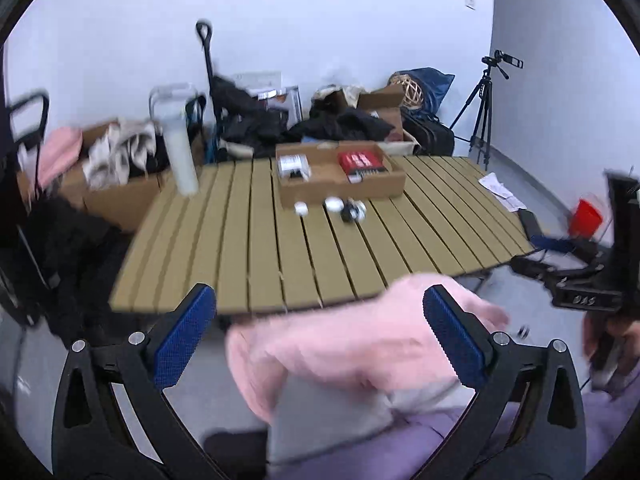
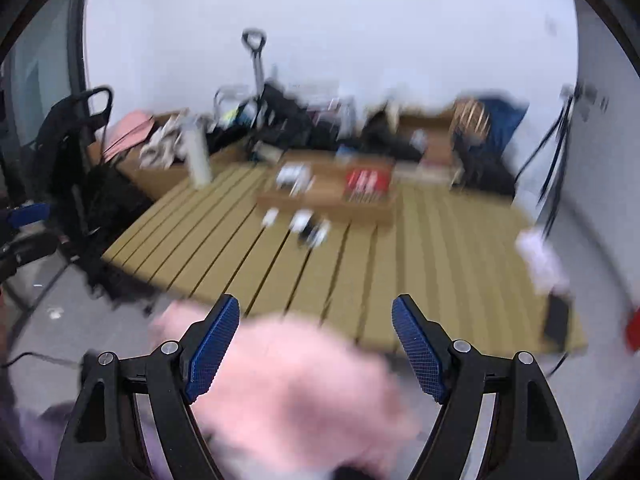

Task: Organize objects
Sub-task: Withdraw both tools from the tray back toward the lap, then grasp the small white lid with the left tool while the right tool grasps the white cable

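A slatted tan table (image 1: 320,248) carries a shallow cardboard box (image 1: 340,178) at its far side. The box holds a white packet (image 1: 294,164) and a red packet (image 1: 362,162). Small white and black objects (image 1: 340,208) lie on the table just in front of the box. A tall white bottle (image 1: 182,156) stands at the far left corner. My left gripper (image 1: 320,312) is open and empty, short of the table's near edge. My right gripper (image 2: 316,320) is open and empty too, in a blurred view of the same table (image 2: 360,264), box (image 2: 328,196) and bottle (image 2: 198,156).
A pink sleeve (image 1: 360,340) lies between my left fingers, and a pink sleeve (image 2: 296,392) between my right ones. Cardboard boxes with clothes (image 1: 116,168), a folded cart (image 1: 212,92) and a camera tripod (image 1: 484,108) stand behind the table. Papers (image 1: 500,190) lie on the floor.
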Demonstrator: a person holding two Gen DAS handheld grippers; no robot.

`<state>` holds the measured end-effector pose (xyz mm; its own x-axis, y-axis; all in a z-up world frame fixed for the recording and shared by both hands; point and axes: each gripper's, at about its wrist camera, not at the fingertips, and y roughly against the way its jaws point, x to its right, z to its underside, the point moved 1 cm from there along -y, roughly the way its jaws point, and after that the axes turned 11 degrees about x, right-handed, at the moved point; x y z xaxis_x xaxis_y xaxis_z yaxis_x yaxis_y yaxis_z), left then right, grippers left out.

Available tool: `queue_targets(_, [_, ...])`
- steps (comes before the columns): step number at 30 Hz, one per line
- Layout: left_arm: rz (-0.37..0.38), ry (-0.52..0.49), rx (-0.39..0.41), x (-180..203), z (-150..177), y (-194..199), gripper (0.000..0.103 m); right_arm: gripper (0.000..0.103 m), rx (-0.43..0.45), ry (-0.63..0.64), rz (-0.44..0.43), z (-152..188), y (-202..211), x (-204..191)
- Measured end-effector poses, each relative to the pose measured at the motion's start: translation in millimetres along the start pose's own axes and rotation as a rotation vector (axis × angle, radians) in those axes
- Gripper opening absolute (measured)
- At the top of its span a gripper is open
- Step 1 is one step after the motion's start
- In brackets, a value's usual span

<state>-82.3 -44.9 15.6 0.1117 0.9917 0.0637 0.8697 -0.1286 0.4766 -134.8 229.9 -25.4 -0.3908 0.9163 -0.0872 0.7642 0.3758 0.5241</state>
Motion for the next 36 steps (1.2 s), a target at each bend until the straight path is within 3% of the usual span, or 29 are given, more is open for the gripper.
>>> queue_targets(3, [0.025, 0.021, -0.053, 1.4, 5.1, -9.6, 0.103, 0.082, -0.015, -0.044, -0.037, 9.8, -6.8, 1.0])
queue_targets(8, [0.028, 0.037, -0.037, -0.6, 4.6, -27.4, 0.103, 0.082, -0.007, -0.027, -0.019, 6.9, -17.4, -1.7])
queue_targets(11, [0.023, 0.056, -0.099, -6.1, 15.3, -54.4, 0.103, 0.082, -0.068, -0.043, 0.000, 12.4, -41.2, 6.1])
queue_targets(13, [0.017, 0.060, -0.145, -11.8, 19.2, -83.9, 0.103, 0.081, -0.104, -0.068, -0.004, 17.0, -60.9, 13.8])
queue_targets(18, [-0.008, 0.057, -0.196, -26.3, 14.3, -144.5, 0.103, 0.065, -0.177, -0.106, -0.032, 12.7, -119.4, 29.9])
queue_targets(23, [-0.017, 0.044, -0.233, -39.6, 1.2, -213.5, 0.103, 0.053, -0.196, -0.125, -0.042, 1.2, -182.0, 40.4])
queue_targets(27, [-0.081, 0.019, -0.244, -49.3, -2.4, -280.3, 0.102, 0.052, -0.200, -0.157, -0.071, -10.2, -237.5, 57.1])
queue_targets(32, [-0.056, 0.040, -0.193, -59.4, -13.9, -355.6, 0.095, 0.052, -0.181, -0.152, -0.121, -29.8, -304.8, 72.3])
queue_targets(36, [-0.021, 0.072, -0.232, -63.6, -16.5, -413.2, 0.089, 0.052, -0.175, -0.166, -0.142, -40.3, -344.8, 83.9])
